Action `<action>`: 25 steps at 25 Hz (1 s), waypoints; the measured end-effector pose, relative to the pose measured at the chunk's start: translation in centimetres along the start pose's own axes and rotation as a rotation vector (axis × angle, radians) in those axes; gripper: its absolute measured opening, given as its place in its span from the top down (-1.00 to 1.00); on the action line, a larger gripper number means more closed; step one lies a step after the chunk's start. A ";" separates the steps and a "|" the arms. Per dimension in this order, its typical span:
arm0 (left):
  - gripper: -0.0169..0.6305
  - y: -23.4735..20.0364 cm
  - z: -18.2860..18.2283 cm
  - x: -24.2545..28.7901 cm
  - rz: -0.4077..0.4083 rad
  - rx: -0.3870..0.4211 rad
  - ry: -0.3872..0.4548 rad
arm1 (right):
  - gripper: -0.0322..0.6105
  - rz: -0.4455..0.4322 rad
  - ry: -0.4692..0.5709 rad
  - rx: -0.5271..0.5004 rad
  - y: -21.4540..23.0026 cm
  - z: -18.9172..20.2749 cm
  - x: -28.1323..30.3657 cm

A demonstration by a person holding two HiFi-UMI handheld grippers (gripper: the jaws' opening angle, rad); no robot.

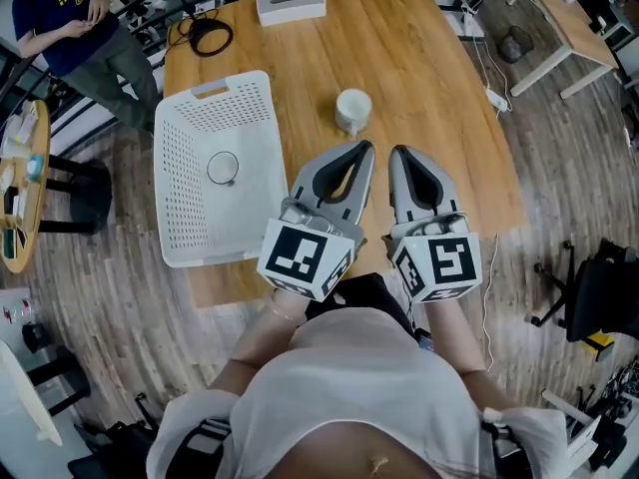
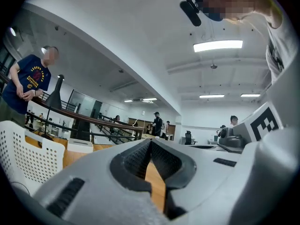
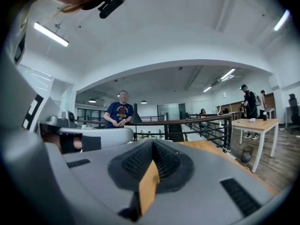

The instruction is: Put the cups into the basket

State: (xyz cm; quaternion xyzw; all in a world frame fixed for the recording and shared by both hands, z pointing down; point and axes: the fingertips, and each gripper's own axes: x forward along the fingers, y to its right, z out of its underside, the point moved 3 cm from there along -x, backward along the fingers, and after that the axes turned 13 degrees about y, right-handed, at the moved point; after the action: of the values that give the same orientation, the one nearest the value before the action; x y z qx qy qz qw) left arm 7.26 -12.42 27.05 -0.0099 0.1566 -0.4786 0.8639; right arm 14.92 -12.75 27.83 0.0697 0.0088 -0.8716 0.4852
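Left gripper and right gripper are hovering side by side, both clenched empty, seemingly lining up; white cup is standing just ahead, outside the basket.

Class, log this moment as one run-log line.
left gripper shut, empty | right gripper shut, empty | white cup on table | clear cup in basket

Left gripper, right gripper: closed, empty

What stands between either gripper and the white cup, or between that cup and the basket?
Nothing visible. Only bare table lies between the left gripper, the right gripper and the white cup, and between that cup and the basket.
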 end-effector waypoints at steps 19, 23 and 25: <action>0.92 2.0 4.1 -1.0 -0.015 -0.037 -0.075 | 0.87 0.029 -0.069 -0.018 2.4 2.5 -3.0; 0.92 1.6 4.1 -1.2 -0.037 -0.018 -0.085 | 0.87 -0.035 -0.062 -0.017 1.7 2.4 -2.5; 0.92 1.3 4.1 -1.2 -0.043 -0.015 -0.087 | 0.87 -0.049 -0.060 -0.021 1.6 2.5 -2.2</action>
State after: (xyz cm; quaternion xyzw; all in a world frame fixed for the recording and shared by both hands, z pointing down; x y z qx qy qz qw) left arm 8.91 -11.22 31.02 -0.0404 0.1221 -0.4950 0.8593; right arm 17.12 -11.95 30.63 0.0382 0.0050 -0.8847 0.4646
